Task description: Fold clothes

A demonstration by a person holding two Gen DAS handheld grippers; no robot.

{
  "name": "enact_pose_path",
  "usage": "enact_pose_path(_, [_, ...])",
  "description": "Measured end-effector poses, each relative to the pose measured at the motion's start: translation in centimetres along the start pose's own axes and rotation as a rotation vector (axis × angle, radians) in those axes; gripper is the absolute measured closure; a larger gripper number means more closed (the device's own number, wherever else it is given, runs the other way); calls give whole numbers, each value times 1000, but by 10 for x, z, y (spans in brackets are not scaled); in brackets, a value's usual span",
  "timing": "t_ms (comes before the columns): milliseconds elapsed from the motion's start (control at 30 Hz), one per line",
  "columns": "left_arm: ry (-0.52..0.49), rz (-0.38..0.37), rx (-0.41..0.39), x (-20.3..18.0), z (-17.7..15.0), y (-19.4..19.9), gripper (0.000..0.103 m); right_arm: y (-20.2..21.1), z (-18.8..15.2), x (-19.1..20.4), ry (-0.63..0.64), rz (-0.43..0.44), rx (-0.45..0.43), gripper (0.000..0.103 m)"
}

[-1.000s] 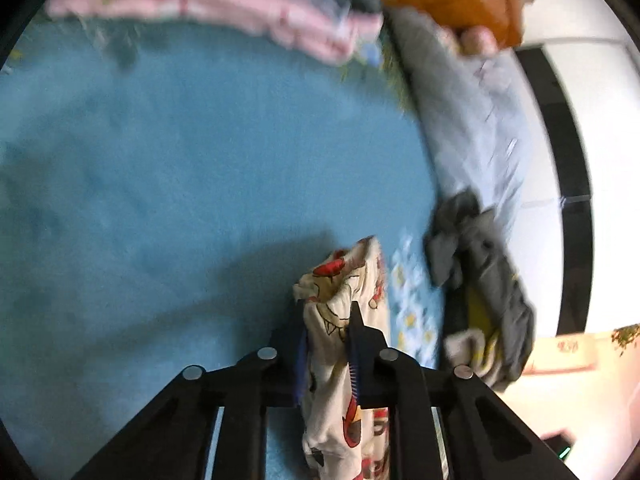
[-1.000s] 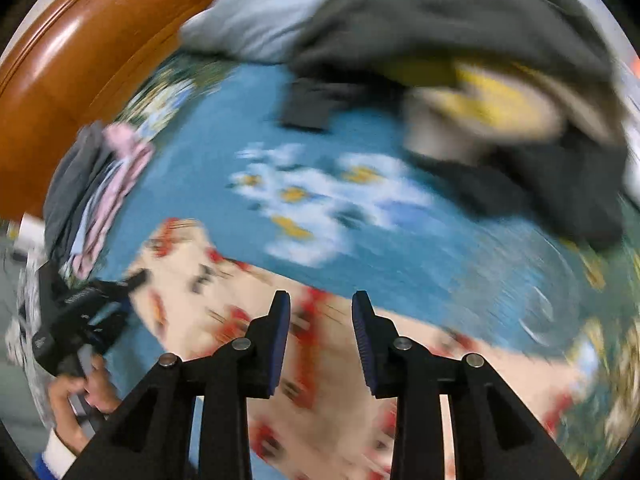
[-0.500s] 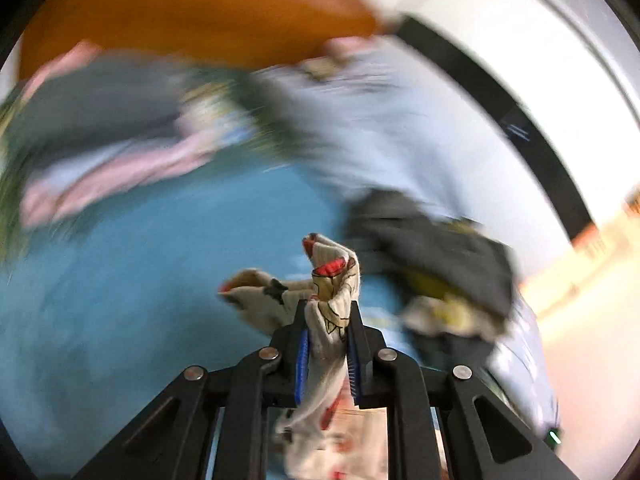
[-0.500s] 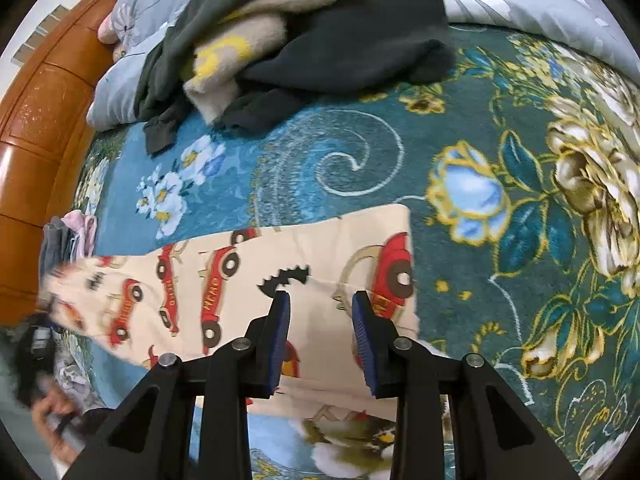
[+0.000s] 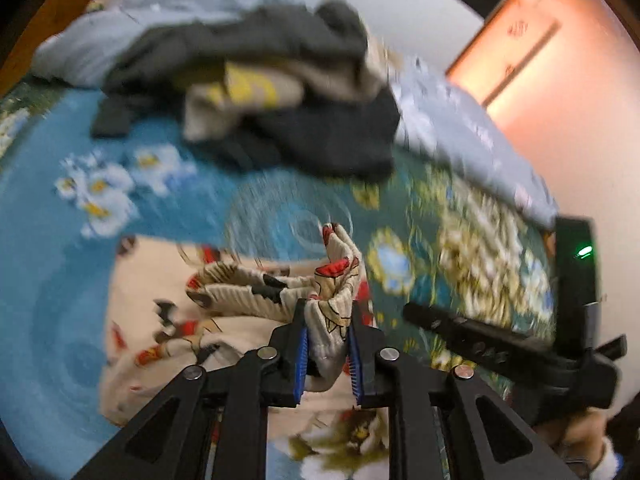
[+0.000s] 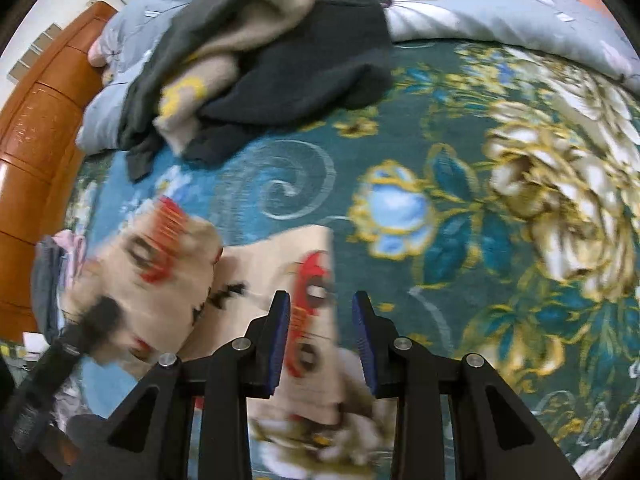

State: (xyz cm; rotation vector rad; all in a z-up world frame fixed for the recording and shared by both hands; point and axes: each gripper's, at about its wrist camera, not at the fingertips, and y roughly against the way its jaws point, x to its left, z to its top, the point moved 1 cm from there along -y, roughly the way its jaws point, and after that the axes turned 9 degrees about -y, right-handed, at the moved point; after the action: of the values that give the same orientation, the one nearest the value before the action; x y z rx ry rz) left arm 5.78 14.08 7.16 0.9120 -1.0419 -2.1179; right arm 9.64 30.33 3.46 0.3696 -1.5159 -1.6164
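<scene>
On the plush floral blanket (image 6: 460, 184), left gripper (image 5: 327, 346) loosening around bunched ribbed car-print garment (image 5: 240, 296), right gripper (image 6: 322, 332) apart, empty.

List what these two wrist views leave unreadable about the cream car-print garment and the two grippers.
- Cream car-print garment: whether pyjama top or bottoms; left wrist view, motion blur and bunching.
- Left gripper: jaws opening with a fabric fold between them; how much fabric lies below is hidden by the jaws.
- Right gripper: whether it touches the garment's edge underneath; right wrist view, blur.
- Dark grey clothes heap: how many pieces; overlapping folds.
</scene>
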Motion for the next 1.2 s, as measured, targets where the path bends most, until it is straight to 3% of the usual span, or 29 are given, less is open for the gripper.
enact_pose_path(67, [7,-31,44,-2,0,-11,75,-1,-3,-13,-4,-12,11,70])
enact_pose_path(167, [34,-95,88,-7,-2,-19,43,-6,-5,-27,-22,-32,34,70])
enact_pose_path(333, [85,-209,43,10,-6,4,39,-11,-5,-32,-55,-23,44,70])
enact_pose_path(400, [131,-173,-5,39,-11,22,34,-5,-6,-30,-50,-12,21,70])
enact_pose_path(467, [226,-75,-35,77,-21,32,32,3,-5,-29,-51,27,2,70])
enact_pose_path(533, [335,27,-19,112,-35,32,32,11,-6,-30,-72,93,-10,70])
enact_pose_path(633, [443,89,22,147,-57,23,32,11,-14,-25,-84,198,38,67])
enact_pose_path(733, [433,128,78,151,-79,9,32,8,-23,-9,-37,270,62,54])
enact_pose_path(767, [422,134,105,149,-84,4,32,5,-24,-1,-11,271,65,54])
enact_pose_path(833, [416,133,137,148,-87,-1,32,-2,-22,12,28,257,64,54])
enact_pose_path(967, [434,104,105,148,-87,3,32,-22,-14,27,42,175,71,54])
enact_pose_path(1000, [452,91,105,151,-89,3,32,-25,-14,31,33,166,83,61])
enact_pose_path(1033, [474,76,102,154,-90,4,32,-28,-13,34,24,156,95,82])
enact_pose_path(1067, [496,62,92,156,-92,6,32,-31,-12,37,15,147,107,92])
enact_pose_path(1200, [543,5,29,162,-94,17,32,4,-17,48,46,262,77,95])
